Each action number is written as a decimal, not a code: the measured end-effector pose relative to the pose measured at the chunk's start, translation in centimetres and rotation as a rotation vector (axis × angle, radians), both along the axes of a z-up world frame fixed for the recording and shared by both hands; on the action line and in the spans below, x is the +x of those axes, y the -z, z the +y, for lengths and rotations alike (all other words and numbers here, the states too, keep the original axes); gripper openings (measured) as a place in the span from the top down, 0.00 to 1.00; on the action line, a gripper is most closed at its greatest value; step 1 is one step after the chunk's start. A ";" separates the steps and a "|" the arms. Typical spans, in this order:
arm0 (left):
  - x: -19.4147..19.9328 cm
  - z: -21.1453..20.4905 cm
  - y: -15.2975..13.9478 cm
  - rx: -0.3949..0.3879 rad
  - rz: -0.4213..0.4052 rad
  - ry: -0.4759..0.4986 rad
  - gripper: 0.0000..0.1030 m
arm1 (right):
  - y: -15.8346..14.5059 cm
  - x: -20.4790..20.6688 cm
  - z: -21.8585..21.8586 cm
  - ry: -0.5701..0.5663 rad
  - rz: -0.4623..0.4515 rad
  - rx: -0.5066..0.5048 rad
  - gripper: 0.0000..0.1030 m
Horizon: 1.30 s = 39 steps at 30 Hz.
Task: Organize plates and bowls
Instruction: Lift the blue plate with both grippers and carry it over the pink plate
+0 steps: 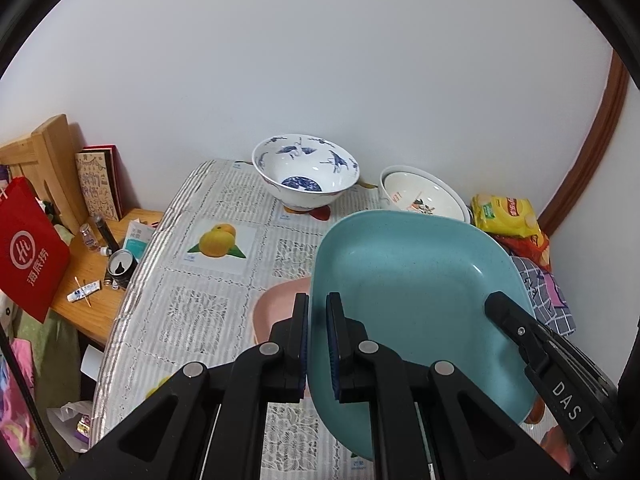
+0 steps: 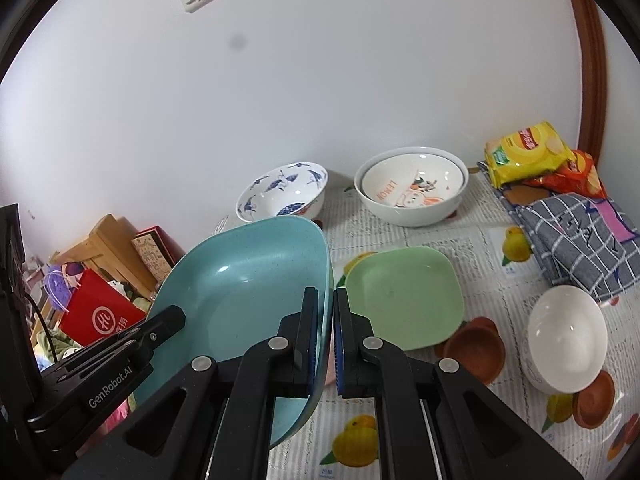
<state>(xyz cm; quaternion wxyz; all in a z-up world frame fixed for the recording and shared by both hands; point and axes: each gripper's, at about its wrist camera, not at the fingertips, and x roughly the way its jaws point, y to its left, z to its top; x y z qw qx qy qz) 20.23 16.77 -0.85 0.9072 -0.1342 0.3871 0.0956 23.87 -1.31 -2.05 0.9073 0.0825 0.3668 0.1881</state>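
A teal square plate point(image 1: 416, 292) hangs tilted above the table, held from both sides. My left gripper point(image 1: 318, 314) is shut on its left rim. My right gripper point(image 2: 326, 306) is shut on the opposite rim of the teal plate point(image 2: 248, 288). A pink plate point(image 1: 276, 312) lies on the table under it, mostly hidden. A green square plate point(image 2: 404, 296) lies flat just right of the right gripper. At the back stand a blue-and-white bowl point(image 1: 306, 172) and a white bowl with a lemon print point(image 2: 412, 188), nested in another white bowl.
A small white bowl point(image 2: 566, 336) and brown saucers point(image 2: 476, 348) sit at the right front. Snack bags point(image 2: 524, 152) and a checked cloth point(image 2: 576, 232) fill the back right corner. A low wooden side table point(image 1: 96, 280) with a can, bottles and a red bag point(image 1: 32, 248) adjoins the table's left edge.
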 end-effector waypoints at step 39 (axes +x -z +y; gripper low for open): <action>2.4 3.2 10.4 -0.036 0.216 -0.073 0.90 | 10.0 3.8 4.2 -0.100 0.176 -0.074 0.93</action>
